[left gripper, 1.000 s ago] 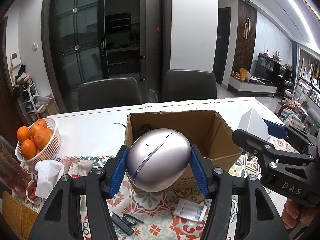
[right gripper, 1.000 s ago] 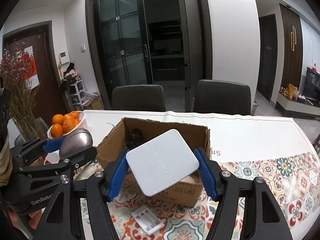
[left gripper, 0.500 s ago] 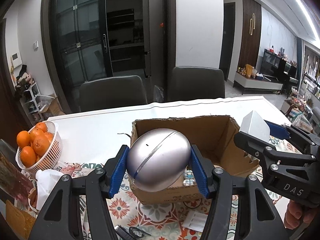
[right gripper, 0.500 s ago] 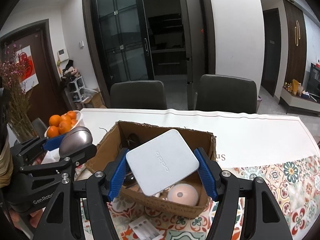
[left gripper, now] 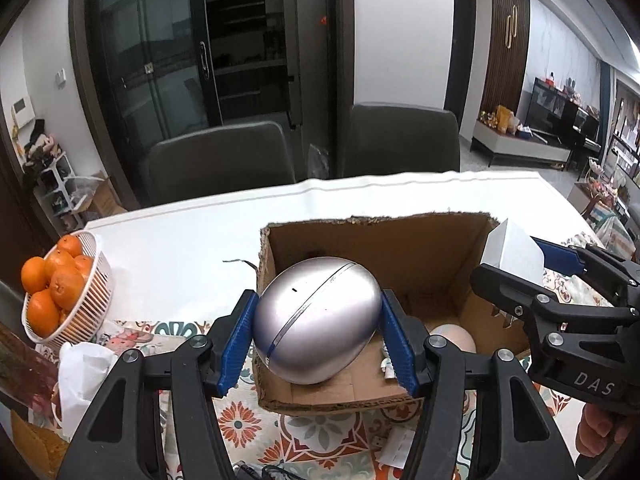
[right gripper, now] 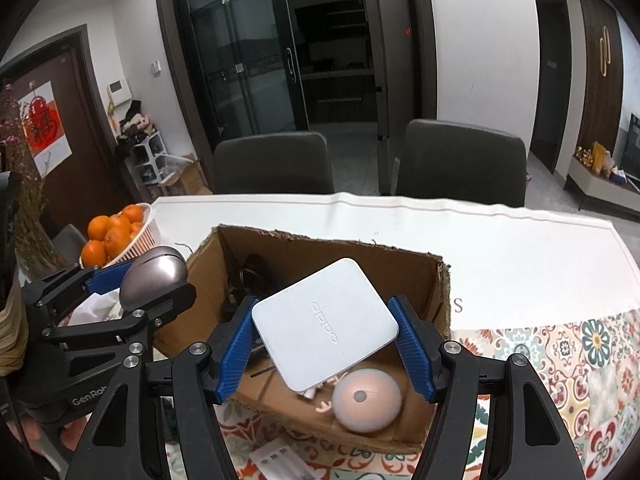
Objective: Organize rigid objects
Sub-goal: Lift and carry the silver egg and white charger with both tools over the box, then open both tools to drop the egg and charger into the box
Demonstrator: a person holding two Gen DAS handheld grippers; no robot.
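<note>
My left gripper [left gripper: 318, 340] is clamped partway open on a silver egg-shaped case [left gripper: 316, 320], both blue pads pressing its sides, above the near-left corner of the cardboard box [left gripper: 400, 236]. My right gripper [right gripper: 326, 350] pinches a white square OPPO device [right gripper: 324, 330], tilted, over the box's middle. Inside the box, at five o'clock from the device, lies a pink round gadget [right gripper: 366, 400]. A basket of oranges [left gripper: 56, 288] sits at nine o'clock.
</note>
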